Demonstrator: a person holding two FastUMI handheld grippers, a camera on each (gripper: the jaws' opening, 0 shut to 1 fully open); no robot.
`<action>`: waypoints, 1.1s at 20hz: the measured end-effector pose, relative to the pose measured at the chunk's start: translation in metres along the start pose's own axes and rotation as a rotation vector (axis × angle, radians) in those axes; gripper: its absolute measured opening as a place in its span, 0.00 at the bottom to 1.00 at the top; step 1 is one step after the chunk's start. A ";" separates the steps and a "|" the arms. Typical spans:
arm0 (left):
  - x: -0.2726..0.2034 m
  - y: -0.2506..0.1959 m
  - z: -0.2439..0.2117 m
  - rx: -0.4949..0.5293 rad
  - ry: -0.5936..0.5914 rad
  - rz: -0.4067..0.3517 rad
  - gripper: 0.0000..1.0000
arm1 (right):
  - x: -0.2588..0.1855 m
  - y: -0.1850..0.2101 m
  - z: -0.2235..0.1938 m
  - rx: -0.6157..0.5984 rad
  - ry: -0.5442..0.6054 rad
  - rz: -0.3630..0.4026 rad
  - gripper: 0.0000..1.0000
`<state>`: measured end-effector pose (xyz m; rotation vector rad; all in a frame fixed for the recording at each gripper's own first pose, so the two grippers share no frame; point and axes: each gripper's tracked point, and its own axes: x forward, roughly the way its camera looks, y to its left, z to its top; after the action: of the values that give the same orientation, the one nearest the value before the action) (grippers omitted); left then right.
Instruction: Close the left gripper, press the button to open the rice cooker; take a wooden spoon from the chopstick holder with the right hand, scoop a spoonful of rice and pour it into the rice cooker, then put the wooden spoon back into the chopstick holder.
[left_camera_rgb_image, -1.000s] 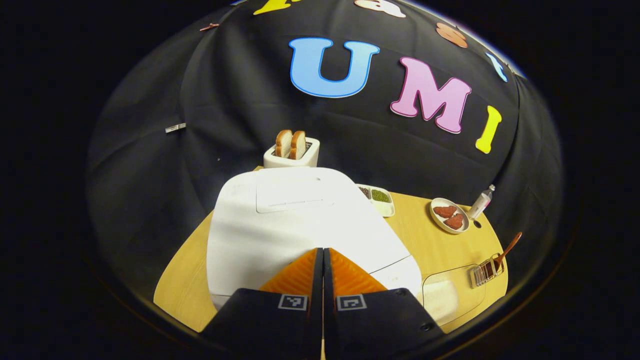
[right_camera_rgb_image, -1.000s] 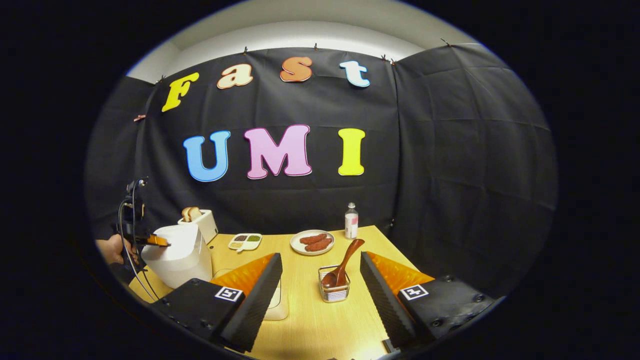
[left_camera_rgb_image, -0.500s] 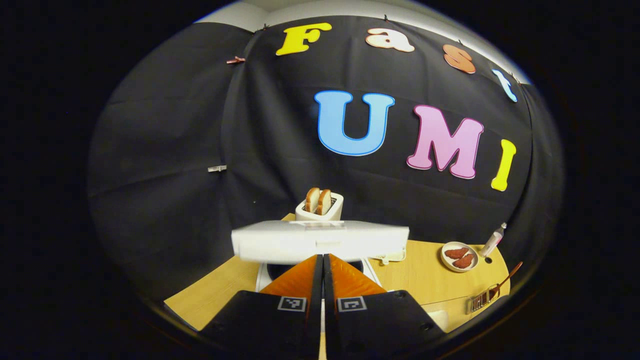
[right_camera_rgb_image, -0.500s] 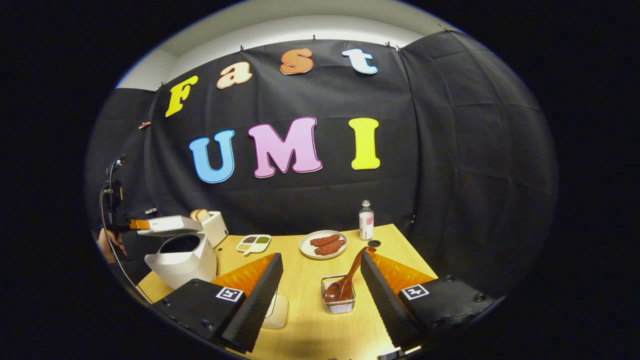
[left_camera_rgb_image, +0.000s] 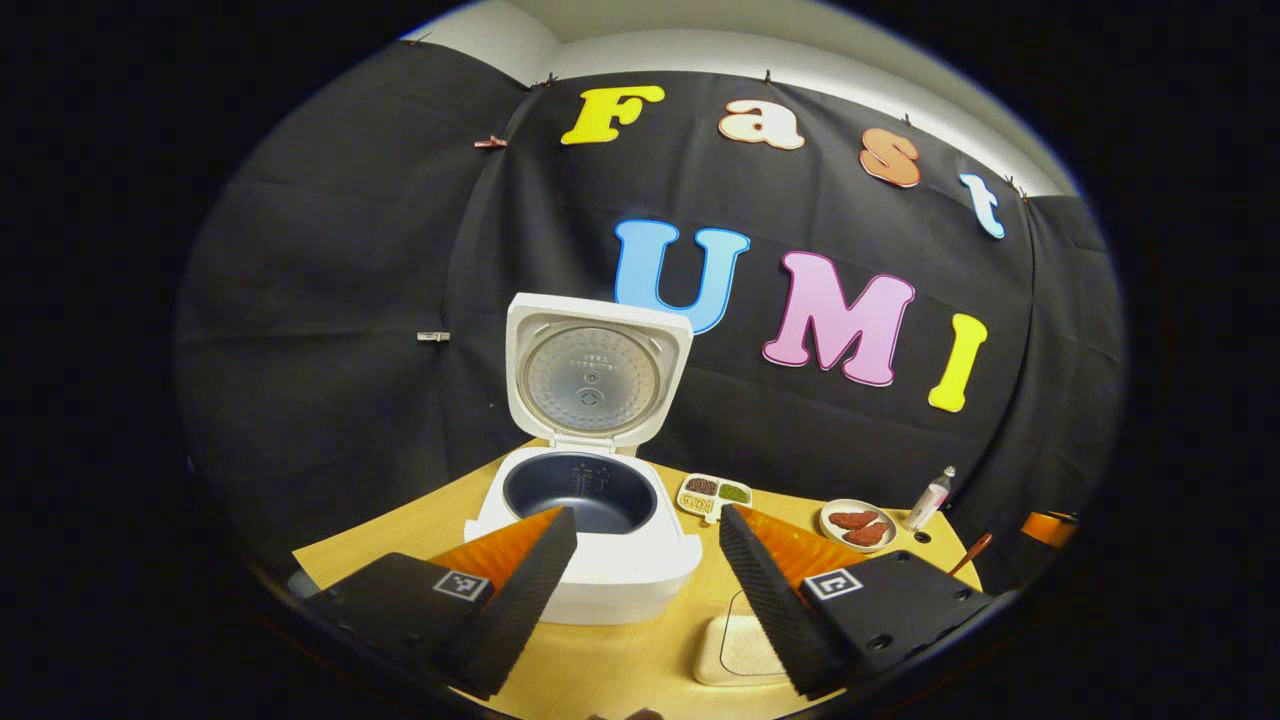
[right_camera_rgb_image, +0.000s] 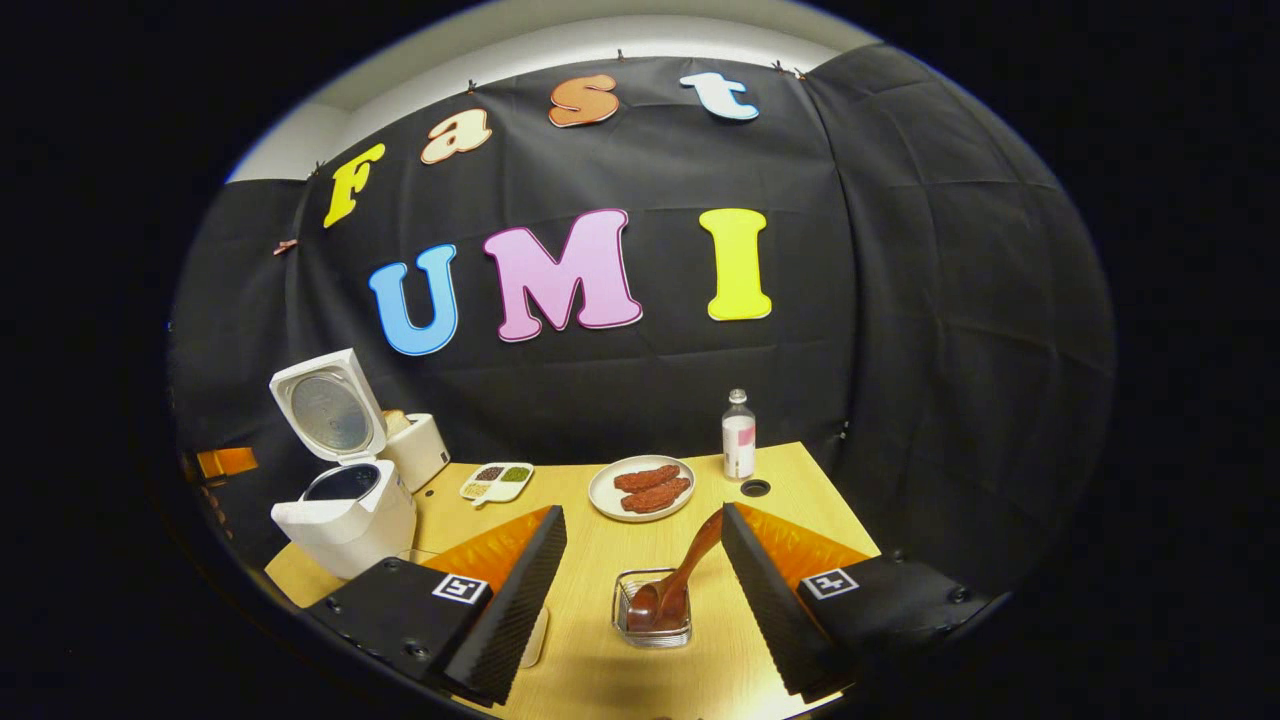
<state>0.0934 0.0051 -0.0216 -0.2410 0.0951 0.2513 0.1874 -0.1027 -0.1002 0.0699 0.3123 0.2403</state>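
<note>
The white rice cooker stands with its lid swung upright and its dark inner pot exposed. My left gripper is open a little in front of it, with nothing between its fingers. A wooden spoon leans, bowl down, in the wire chopstick holder. My right gripper is open, with the holder and spoon between and just beyond its fingers, touching neither. A pale rice tray lies on the table right of the cooker. In the right gripper view the rice cooker is at far left.
On the yellow table at the back stand a toaster with bread, a divided dish of grains, a plate of red-brown pieces and a small bottle. A cable hole sits near the bottle.
The cooker lid rose from shut to fully upright. My left gripper drew back from the cooker and opened. My right gripper edged closer to the holder.
</note>
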 end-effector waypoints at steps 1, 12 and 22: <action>-0.009 -0.004 -0.001 0.005 -0.002 0.015 0.99 | 0.006 -0.003 -0.003 0.010 0.009 0.010 0.98; -0.072 -0.020 -0.039 0.035 0.069 0.122 0.95 | 0.086 -0.047 -0.083 0.117 0.216 -0.003 0.99; -0.082 -0.021 -0.069 0.034 0.160 0.188 0.96 | 0.141 -0.035 -0.145 0.221 0.351 0.055 0.86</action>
<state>0.0151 -0.0511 -0.0735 -0.2179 0.2813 0.4169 0.2803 -0.0979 -0.2830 0.2561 0.6862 0.2719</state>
